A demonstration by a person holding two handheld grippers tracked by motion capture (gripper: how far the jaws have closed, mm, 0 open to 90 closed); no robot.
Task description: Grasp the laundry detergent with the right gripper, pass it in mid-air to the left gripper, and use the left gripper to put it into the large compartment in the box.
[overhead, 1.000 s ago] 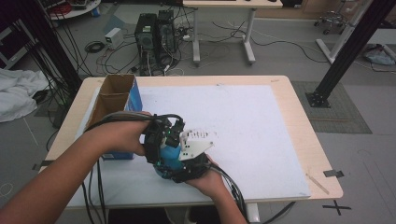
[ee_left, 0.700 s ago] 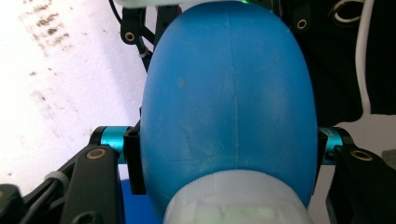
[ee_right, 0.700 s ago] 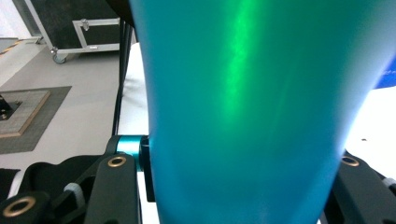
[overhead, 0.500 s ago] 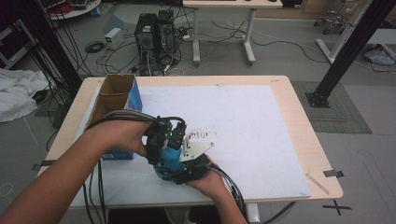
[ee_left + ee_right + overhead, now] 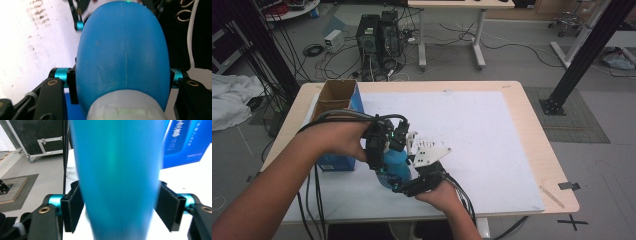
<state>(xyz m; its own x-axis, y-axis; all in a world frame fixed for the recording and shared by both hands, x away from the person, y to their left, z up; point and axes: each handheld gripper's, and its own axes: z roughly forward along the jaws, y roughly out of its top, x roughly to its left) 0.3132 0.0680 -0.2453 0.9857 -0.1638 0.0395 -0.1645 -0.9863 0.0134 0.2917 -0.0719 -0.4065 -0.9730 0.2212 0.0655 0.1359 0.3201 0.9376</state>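
Open cardboard box point(image 5: 334, 107) crowds the left tool point(image 5: 384, 150) on its outer side; table point(image 5: 492, 130) beyond both tools free.

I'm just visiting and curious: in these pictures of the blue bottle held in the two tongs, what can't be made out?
- Blue bottle, high view: its lower part is hidden by the hands and both tongs.
- Same bottle, left gripper view: the white neck is cut off by the bottom edge.
- Same bottle, right gripper view: blurred; top and bottom cut off.
- Blue box, right gripper view: print too small to read.
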